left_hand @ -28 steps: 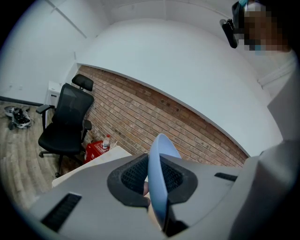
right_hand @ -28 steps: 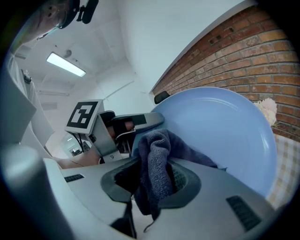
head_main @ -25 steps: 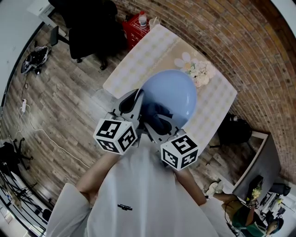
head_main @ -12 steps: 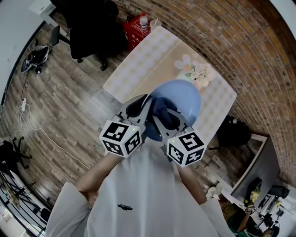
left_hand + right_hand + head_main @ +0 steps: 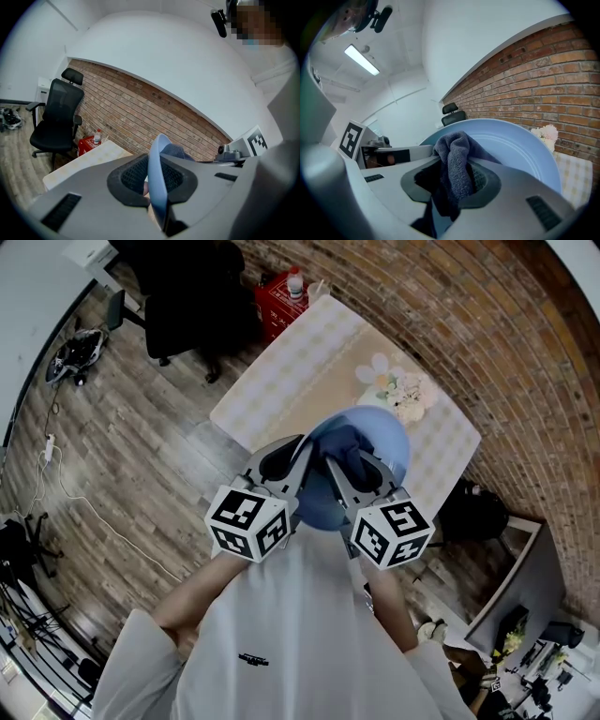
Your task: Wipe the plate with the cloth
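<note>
Head view is showing the two marker cubes closest to the person. Just past them the left gripper (image 5: 295, 463) is pinching the rim of the blue plate (image 5: 392, 439), and its own view is showing that rim clamped edge-on between the pads. The right gripper (image 5: 352, 468) is squeezing a bunched dark blue cloth (image 5: 343, 441), and its view is showing the cloth lying against the plate's face. The plate is being held up in the air, over the near edge of the table (image 5: 281, 381), not resting on it.

A second ago the plate was turning a broad, round face up to the head camera, with the cloth low on it. Now it is tipping steeper and looking narrower, and the cloth is sitting further up the face. The cubes have also drawn closer together. This suggests a wiping stroke is travelling across the plate, with more of the face probably left to cover.

Beyond, flowers (image 5: 403, 395) are lying towards the table's far edge, before the brick wall (image 5: 469, 324).
</note>
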{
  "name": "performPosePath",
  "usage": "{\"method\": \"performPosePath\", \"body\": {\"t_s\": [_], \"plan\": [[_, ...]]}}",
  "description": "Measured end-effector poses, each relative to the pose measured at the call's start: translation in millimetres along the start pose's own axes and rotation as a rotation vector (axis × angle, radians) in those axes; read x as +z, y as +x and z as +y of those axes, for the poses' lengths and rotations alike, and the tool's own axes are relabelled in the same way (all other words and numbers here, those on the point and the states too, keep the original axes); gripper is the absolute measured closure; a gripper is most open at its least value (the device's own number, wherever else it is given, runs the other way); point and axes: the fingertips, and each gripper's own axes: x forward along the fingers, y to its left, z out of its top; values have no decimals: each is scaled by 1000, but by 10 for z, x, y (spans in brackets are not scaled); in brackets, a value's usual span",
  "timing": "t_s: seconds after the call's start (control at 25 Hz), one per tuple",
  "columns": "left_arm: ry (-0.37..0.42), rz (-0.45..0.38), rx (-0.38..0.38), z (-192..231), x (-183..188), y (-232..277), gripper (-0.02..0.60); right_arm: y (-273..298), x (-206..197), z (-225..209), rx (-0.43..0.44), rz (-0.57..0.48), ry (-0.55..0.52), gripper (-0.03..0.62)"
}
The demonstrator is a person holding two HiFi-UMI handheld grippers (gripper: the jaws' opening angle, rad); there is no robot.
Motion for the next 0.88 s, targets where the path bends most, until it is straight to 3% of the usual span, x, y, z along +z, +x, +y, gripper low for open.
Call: {"method": "performPosePath", "body": {"t_s": [0.88], "plan": [[-15, -32, -25, 8, 86, -86, 543, -189, 73, -587, -110, -53, 94, 474]]}}
